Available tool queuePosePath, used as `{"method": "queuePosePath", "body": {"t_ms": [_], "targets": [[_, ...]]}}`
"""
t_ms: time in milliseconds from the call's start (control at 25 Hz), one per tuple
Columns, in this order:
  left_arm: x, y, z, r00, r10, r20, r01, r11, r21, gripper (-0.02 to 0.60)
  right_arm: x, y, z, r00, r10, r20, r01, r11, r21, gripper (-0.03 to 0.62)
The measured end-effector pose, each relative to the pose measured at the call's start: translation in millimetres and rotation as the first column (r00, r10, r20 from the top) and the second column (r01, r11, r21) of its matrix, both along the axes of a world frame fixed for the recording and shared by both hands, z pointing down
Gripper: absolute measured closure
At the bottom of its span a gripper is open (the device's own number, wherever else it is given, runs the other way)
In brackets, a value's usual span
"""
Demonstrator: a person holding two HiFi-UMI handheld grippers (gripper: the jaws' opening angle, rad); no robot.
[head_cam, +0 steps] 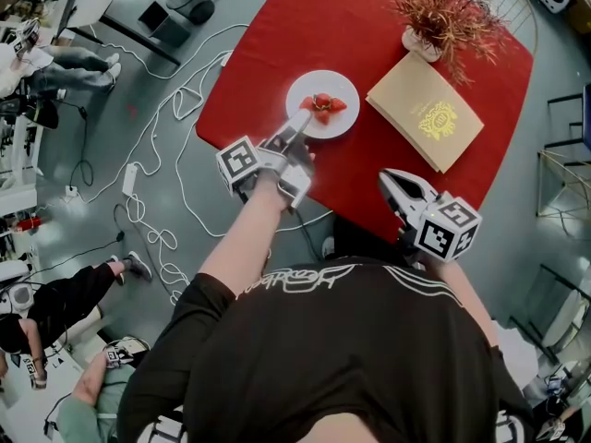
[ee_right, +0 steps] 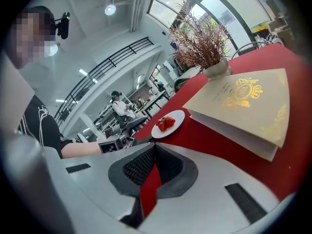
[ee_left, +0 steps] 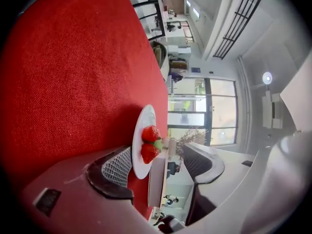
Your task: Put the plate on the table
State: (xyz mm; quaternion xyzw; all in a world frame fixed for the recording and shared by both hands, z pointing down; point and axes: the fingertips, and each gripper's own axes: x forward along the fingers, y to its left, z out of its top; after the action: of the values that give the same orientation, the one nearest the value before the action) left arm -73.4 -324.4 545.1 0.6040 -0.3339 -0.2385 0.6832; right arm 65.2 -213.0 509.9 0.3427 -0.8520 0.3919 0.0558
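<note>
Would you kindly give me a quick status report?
Left gripper open, rim of round white plate between jaws. Plate flat on red tablecloth. Right gripper shut, empty. Nothing obstructing.

Plate: near rim is partly covered by the left gripper, frame centre.
Table: far edge is cut off at the upper border.
Booklet: gold print cannot be read, too small.
</note>
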Motion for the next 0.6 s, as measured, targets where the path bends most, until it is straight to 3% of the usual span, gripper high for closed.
{"method": "queuePosePath", "body": {"t_ms": [80,200,360,440,600], "targets": [[2,0,-1,1.000,0.020,0.016,-0.020,1.000,0.008,0.247,-2,0,-1,1.000,-0.004,-0.001,0.004,1.000,0.003,0.586],[6,6,1,0.990,0.083,0.115,-0.085,0.996,0.017,0.232,-4,2,-1,1.000,-0.004,0.003,0.004,1.000,-0.001,0.586],[18,13,-1,0.938,0.202,0.283,-0.228,0.972,0.060,0.224,-5,5,-2,1.000,-0.005,0.020,0.005,1.000,-0.024,0.586],[23,19,0,0.881,0.274,0.387,-0.321,0.945,0.063,0.224,-6,7,-3,0.999,-0.002,0.033,0.003,0.999,-0.035,0.586],[30,28,6,0.713,0.375,0.593,-0.485,0.874,0.030,0.225,-9,9,-2,0.999,-0.010,0.034,0.011,0.999,-0.041,0.586]]}}
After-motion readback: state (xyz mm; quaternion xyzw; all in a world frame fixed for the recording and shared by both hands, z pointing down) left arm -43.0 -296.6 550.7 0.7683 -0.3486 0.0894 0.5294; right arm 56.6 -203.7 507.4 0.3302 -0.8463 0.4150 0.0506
